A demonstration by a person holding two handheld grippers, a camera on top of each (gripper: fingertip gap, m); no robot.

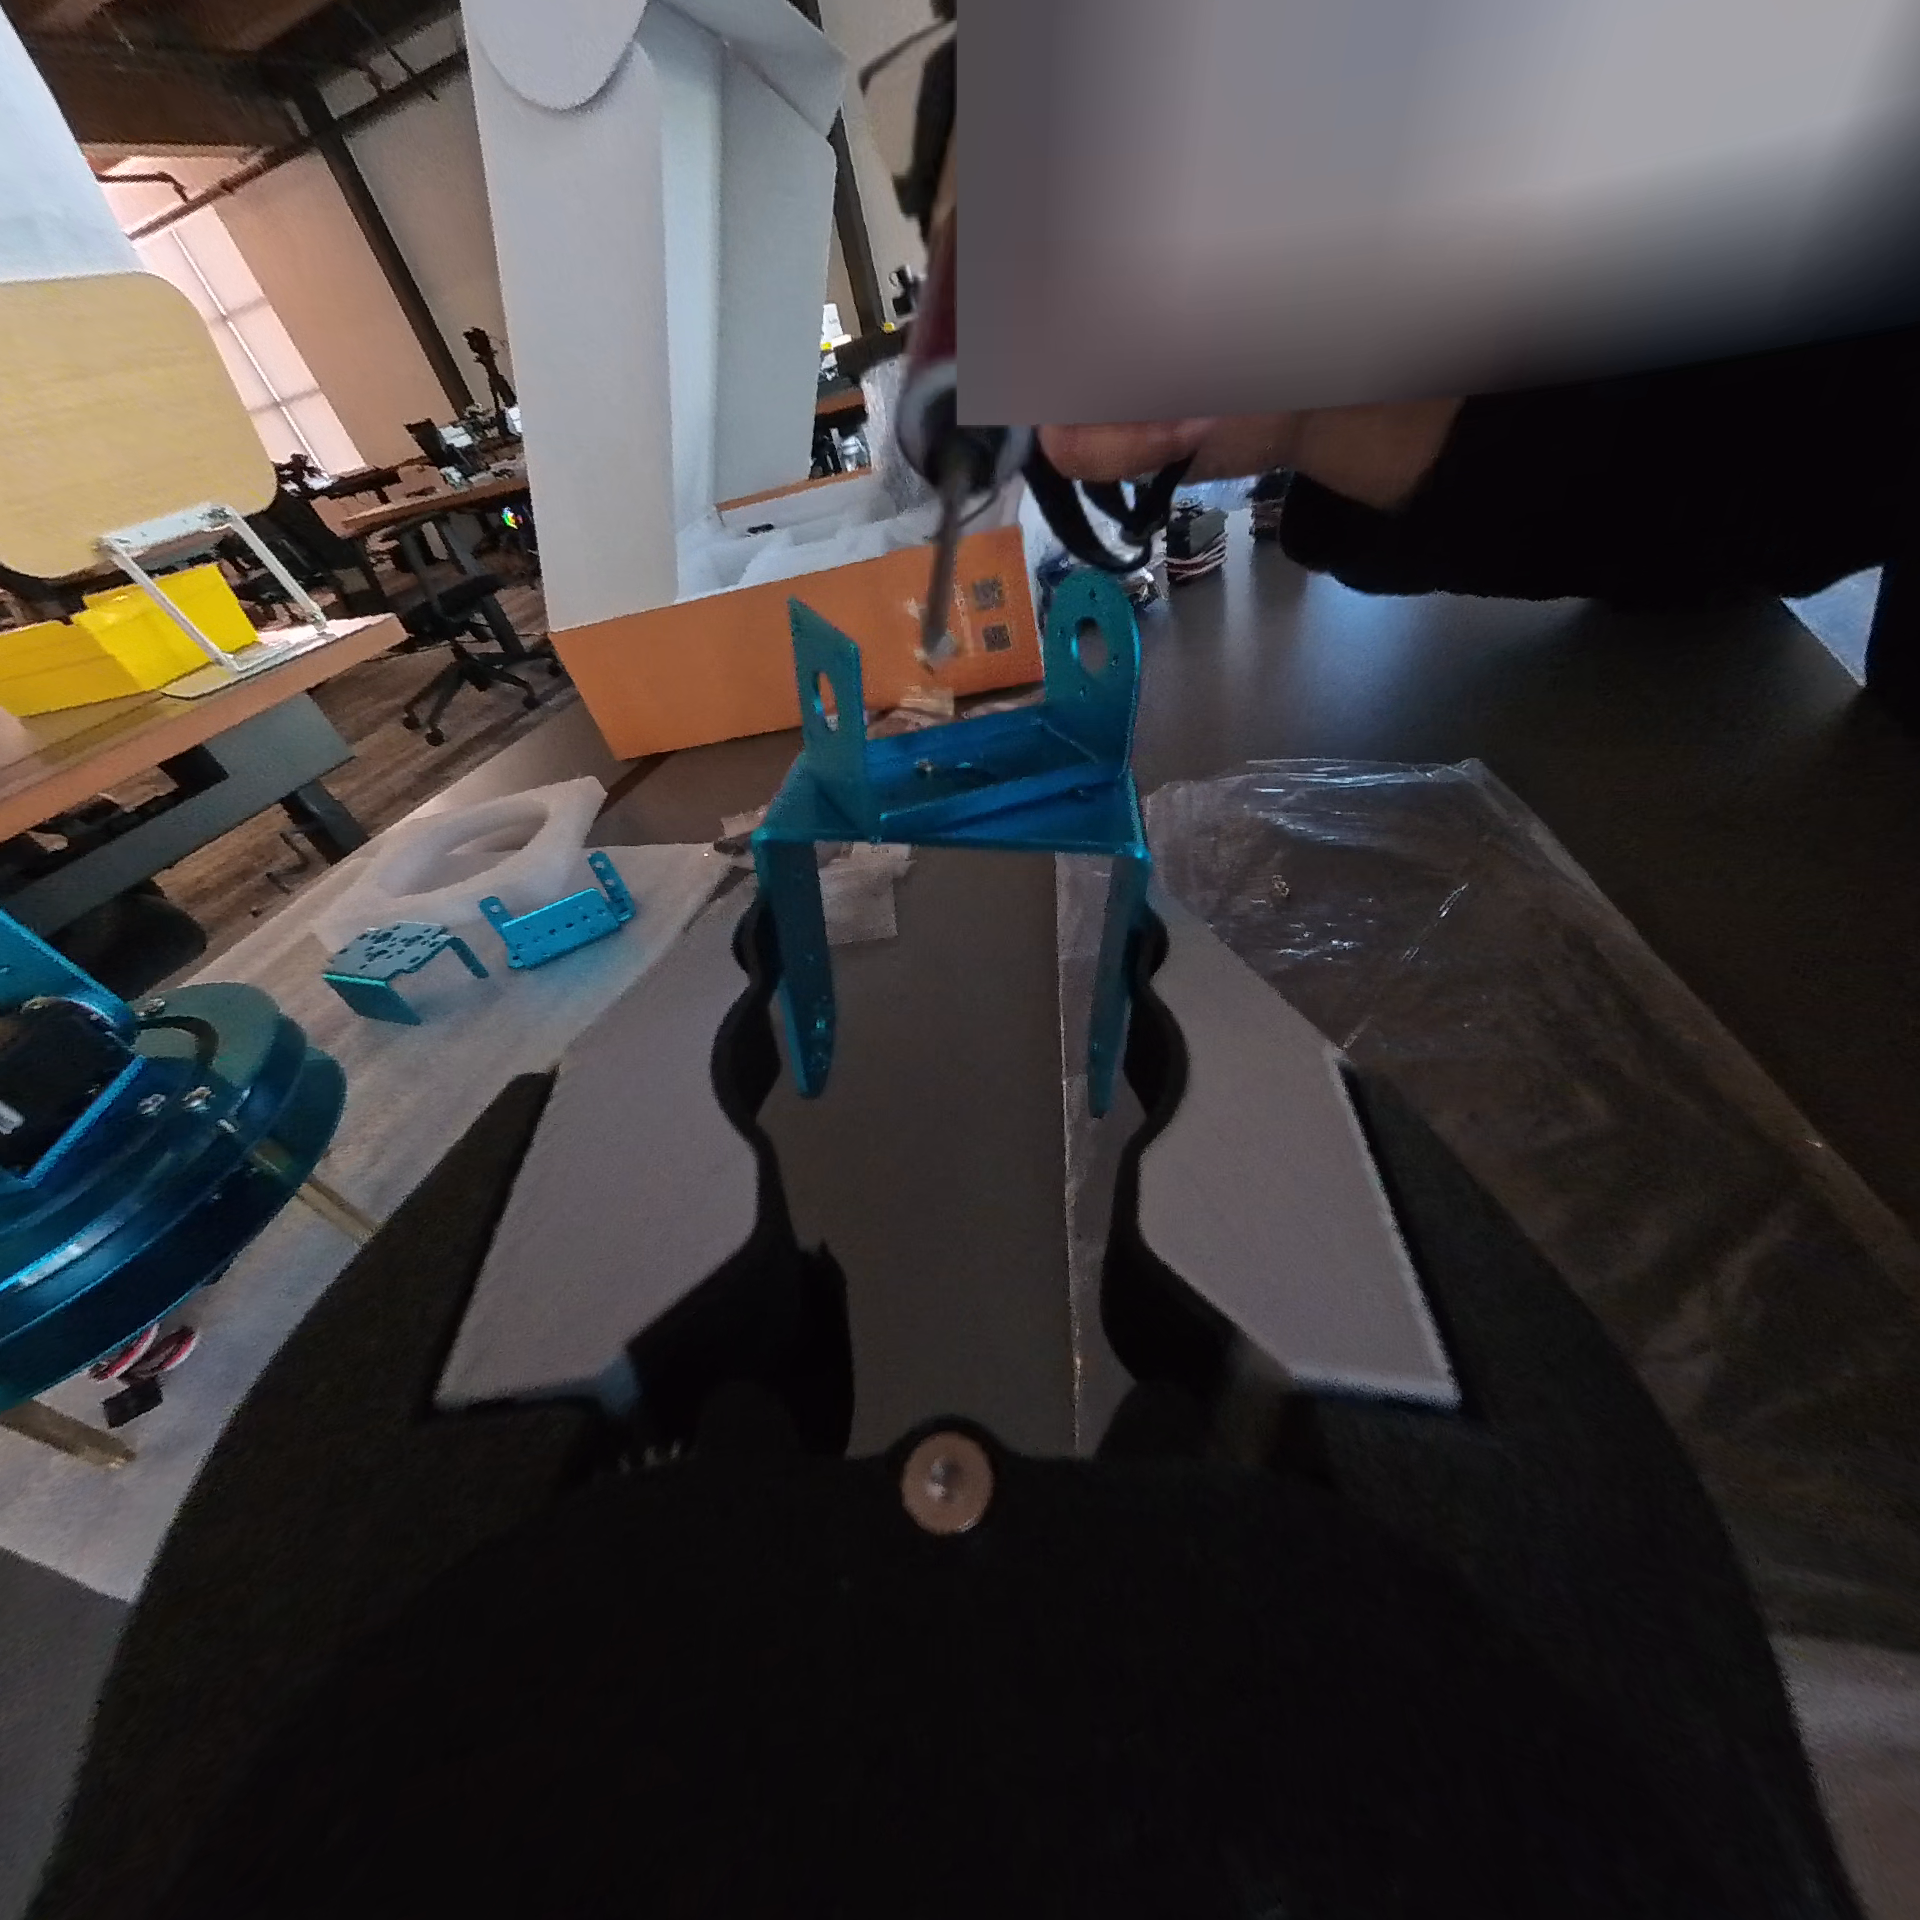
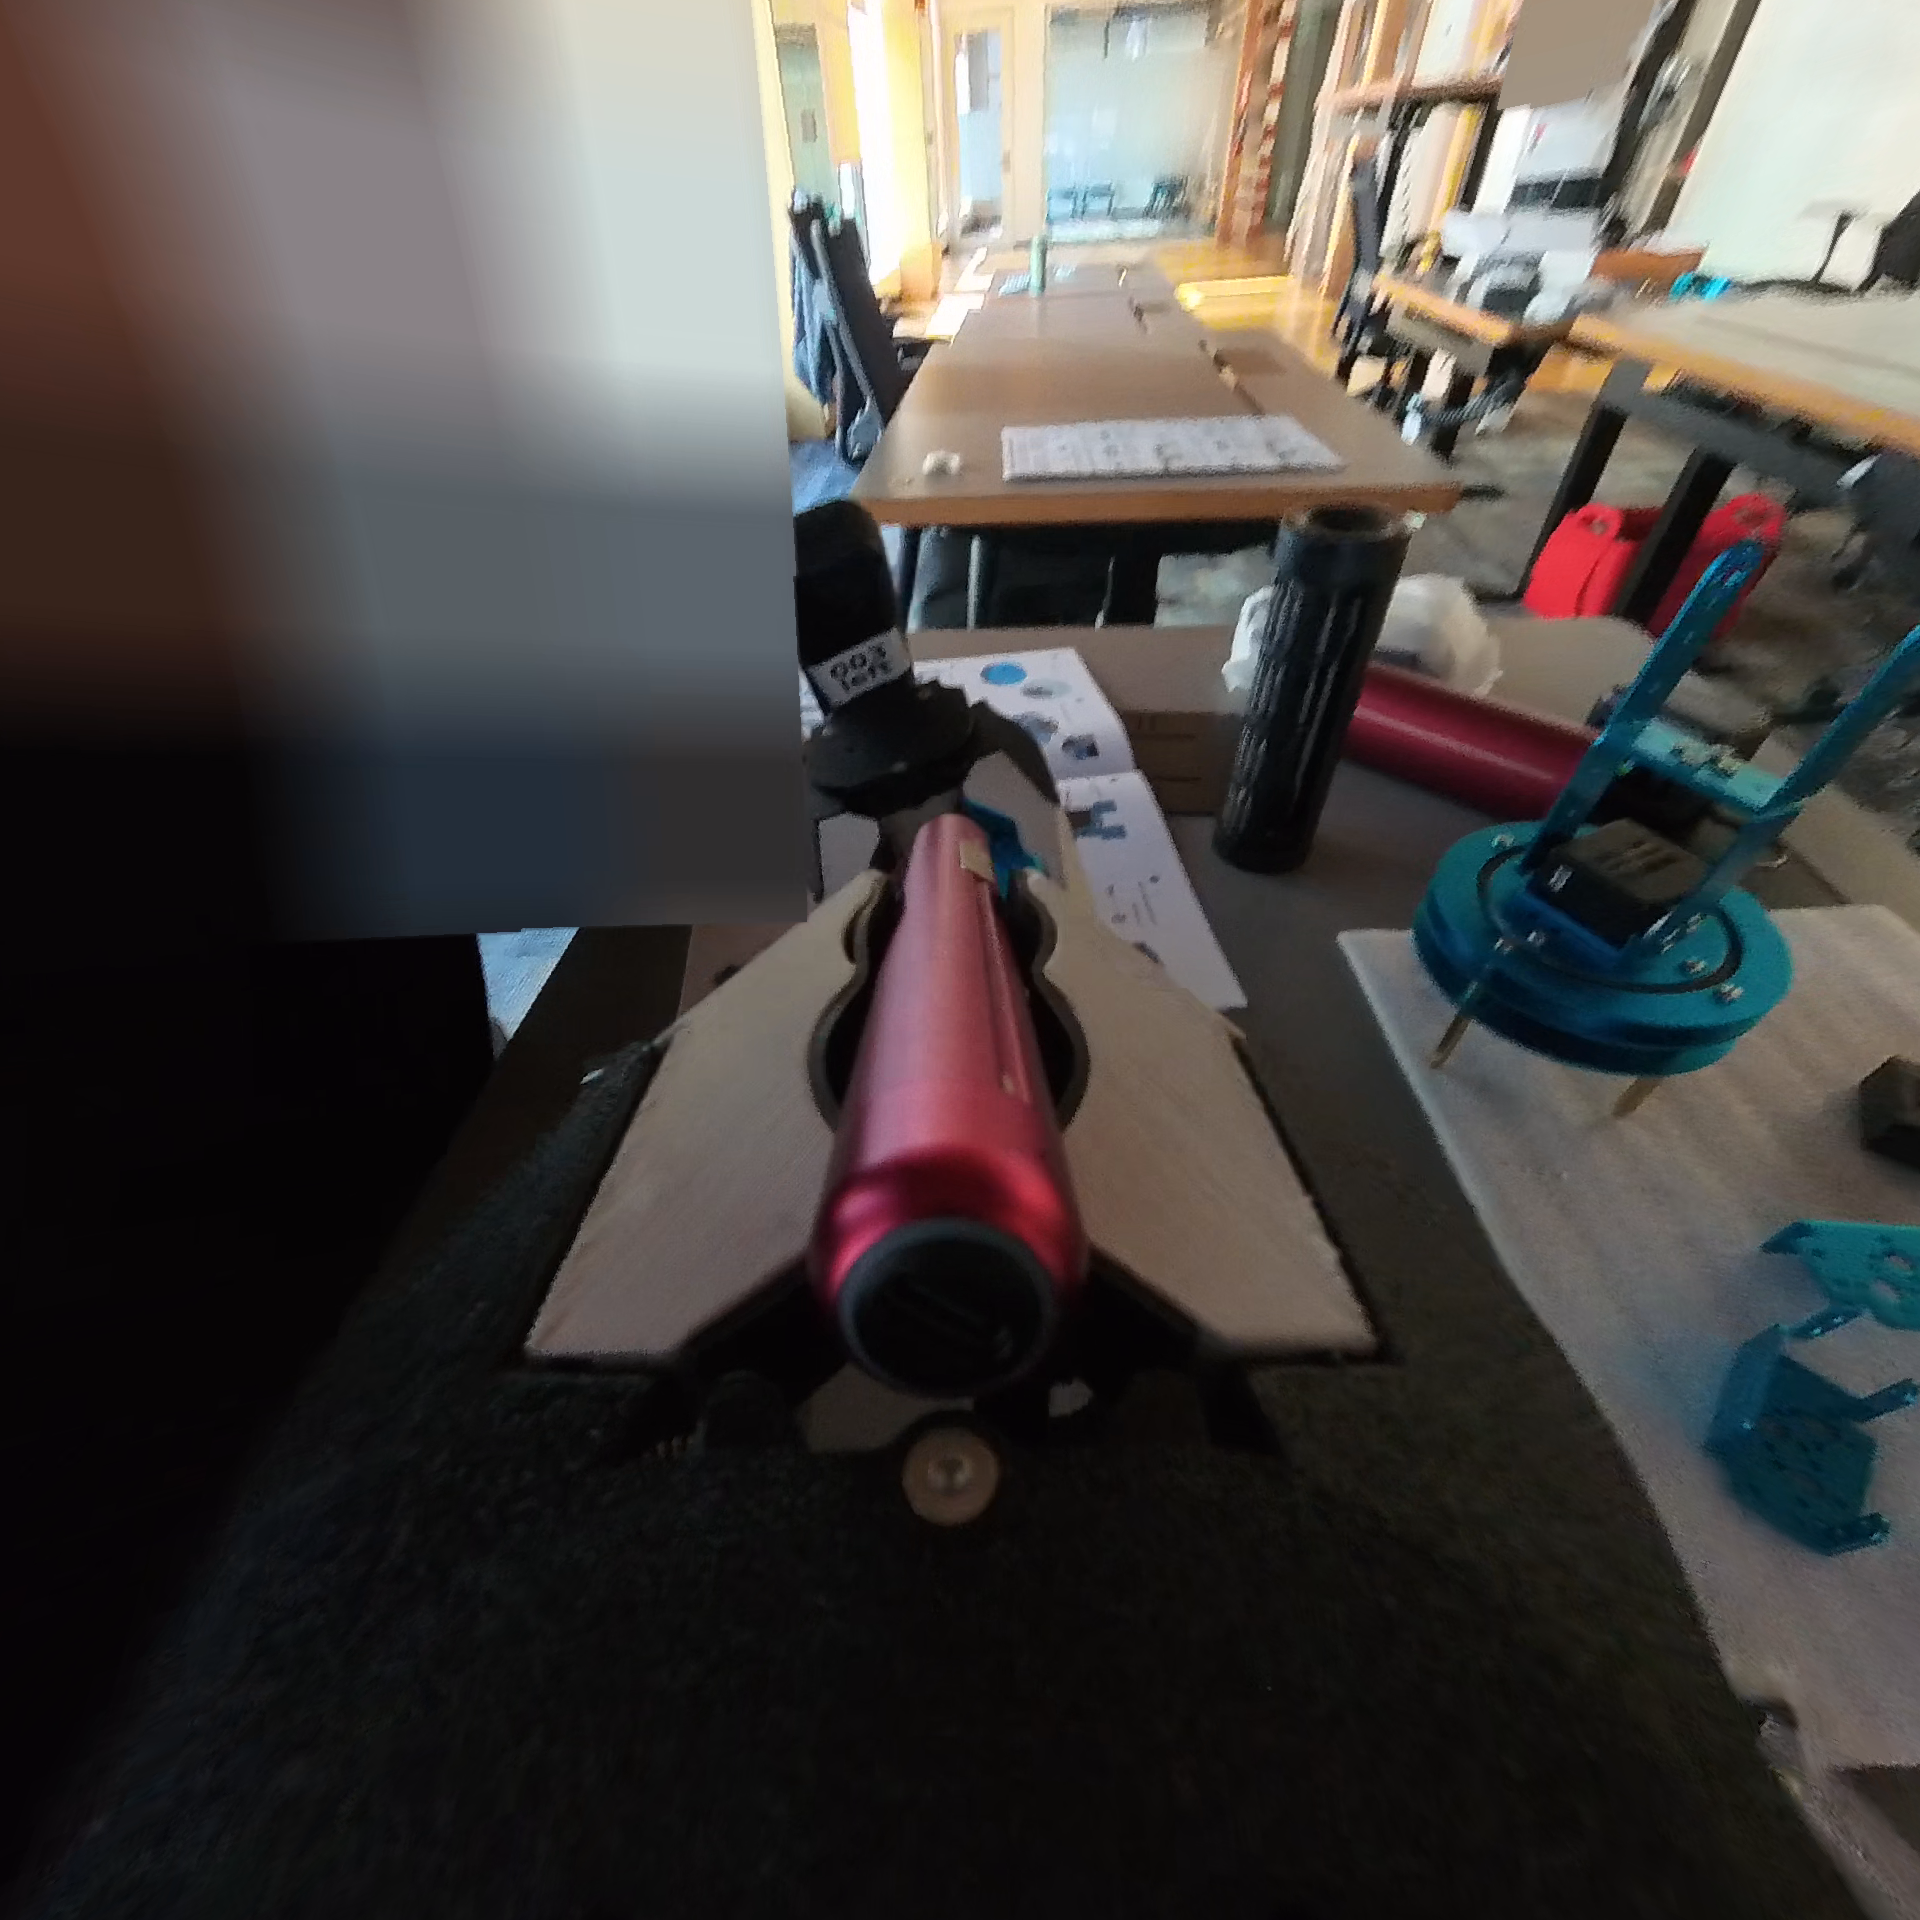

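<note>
My left gripper (image 1: 951,997) is shut on a blue metal bracket assembly (image 1: 966,779), its fingers pressing on the two downward legs from outside. The assembly's two upright tabs point up, above the dark table. My right gripper (image 2: 956,904) is shut on a red pen-shaped electric screwdriver (image 2: 951,1049). In the left wrist view the screwdriver (image 1: 940,561) comes down from above, its tip just over the bracket between the two tabs. In the right wrist view the left gripper (image 2: 883,727) sits just beyond the screwdriver's tip, with a bit of the blue bracket (image 2: 1003,847) showing.
A blue round base assembly (image 1: 125,1143) (image 2: 1600,935) stands on a white foam sheet with loose blue brackets (image 1: 400,961) (image 2: 1829,1403). An orange and white box (image 1: 790,665) stands behind. A plastic bag (image 1: 1455,935), a black cylinder (image 2: 1299,707), a red tube (image 2: 1455,738) and a printed sheet (image 2: 1122,852) lie nearby. There is about 12 centimeters between the tips of the two grippers.
</note>
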